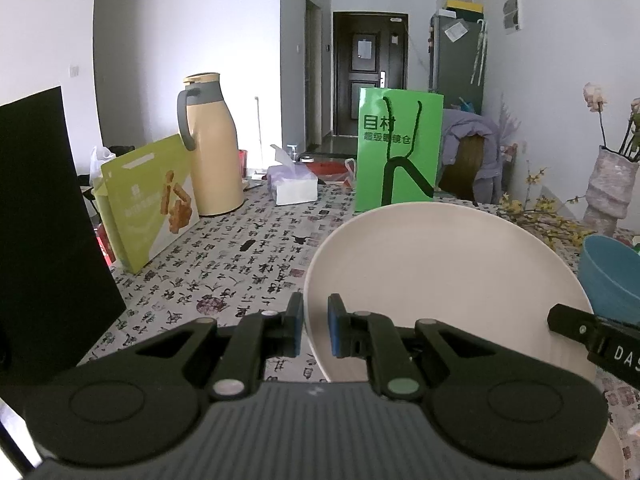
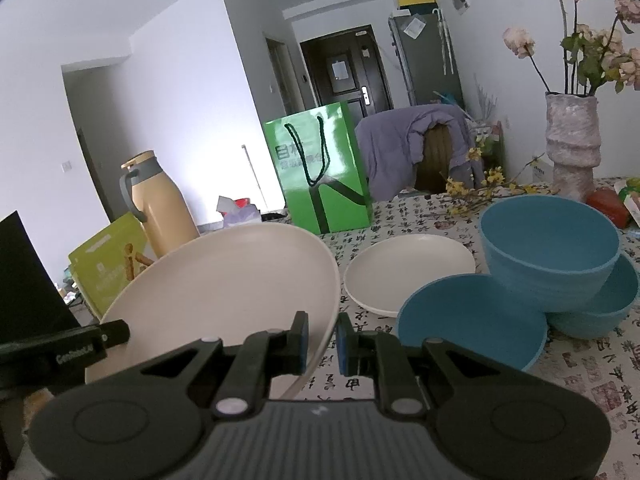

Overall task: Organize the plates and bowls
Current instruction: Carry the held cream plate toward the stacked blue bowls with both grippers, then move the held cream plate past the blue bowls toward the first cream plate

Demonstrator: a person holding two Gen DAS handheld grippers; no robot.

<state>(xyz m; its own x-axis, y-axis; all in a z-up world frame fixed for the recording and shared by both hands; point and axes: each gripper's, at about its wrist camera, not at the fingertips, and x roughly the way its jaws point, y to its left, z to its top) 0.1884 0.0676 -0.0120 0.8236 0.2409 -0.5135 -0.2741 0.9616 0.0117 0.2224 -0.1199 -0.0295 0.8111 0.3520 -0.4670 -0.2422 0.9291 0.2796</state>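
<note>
Two grippers [image 1: 316, 330] [image 2: 323, 344] on one plate [image 1: 440, 280]

Counter [image 2: 580, 384] has a calligraphy-print cloth over it. Sitting on it: a small cream plate [image 2: 408, 272], blue bowls [image 2: 472, 320] just beside it, a green paper bag [image 2: 320, 168], tan thermos jug [image 1: 212, 148], tissue pack [image 1: 294, 186], snack box [image 1: 150, 200] and a vase [image 2: 572, 140].

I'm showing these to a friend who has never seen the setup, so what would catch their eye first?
First, the big cream plate, lifted and tilted above the patterned tablecloth, with the left hand-held gripper and the right hand-held gripper each clamped on its rim at opposite sides. Next, the blue bowls clustered to the right, one resting on two others, beside a smaller cream plate. Behind stands a bright green paper bag.
</note>
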